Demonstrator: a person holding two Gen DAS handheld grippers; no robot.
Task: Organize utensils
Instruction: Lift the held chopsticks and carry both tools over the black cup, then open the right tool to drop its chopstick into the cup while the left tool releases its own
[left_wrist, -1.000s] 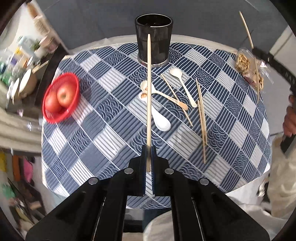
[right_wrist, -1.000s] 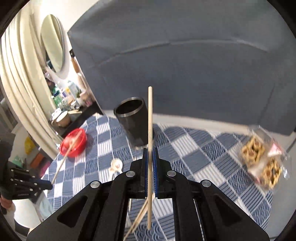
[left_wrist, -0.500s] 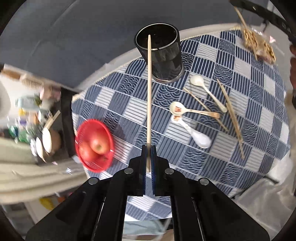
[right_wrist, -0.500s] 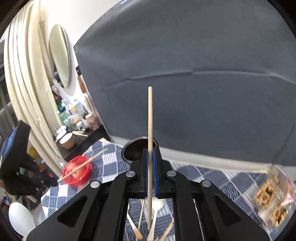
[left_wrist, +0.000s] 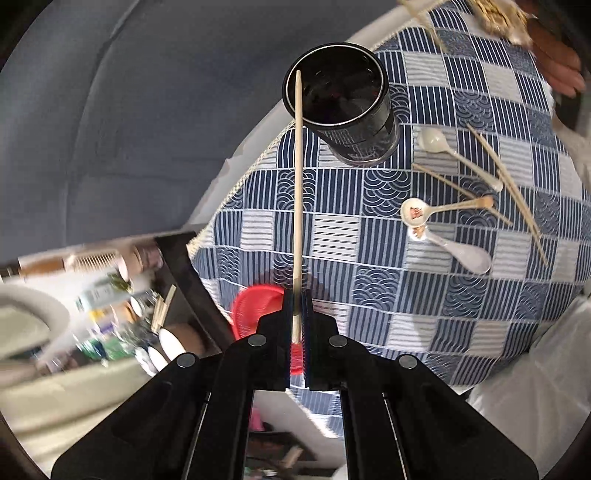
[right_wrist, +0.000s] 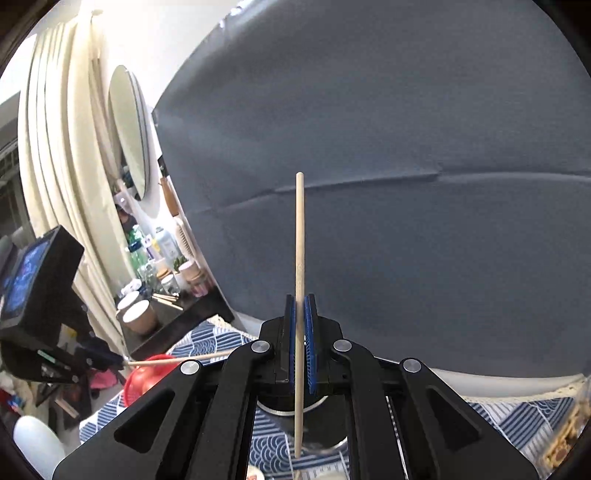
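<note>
My left gripper (left_wrist: 295, 314) is shut on a wooden chopstick (left_wrist: 297, 192) whose tip reaches the near rim of the black utensil cup (left_wrist: 340, 107) on the blue checked tablecloth (left_wrist: 369, 295). My right gripper (right_wrist: 300, 321) is shut on another chopstick (right_wrist: 299, 258) held upright, its lower end over the black cup (right_wrist: 295, 424) beneath it. White spoons (left_wrist: 454, 247) and loose chopsticks (left_wrist: 513, 188) lie on the cloth right of the cup. The left gripper (right_wrist: 55, 332) and its chopstick also show in the right wrist view.
A red basket with apples (left_wrist: 255, 310) sits at the table's left edge, partly behind my left fingers. A snack bag (right_wrist: 569, 435) lies at the far right. A dark shelf with bottles and cups (right_wrist: 162, 295) stands left of the table. A grey sofa back (right_wrist: 406, 184) rises behind.
My left gripper has swung left and tilted, bringing its chopstick tip to the cup rim. My right gripper has risen and moved over the cup, now pointing at the sofa.
</note>
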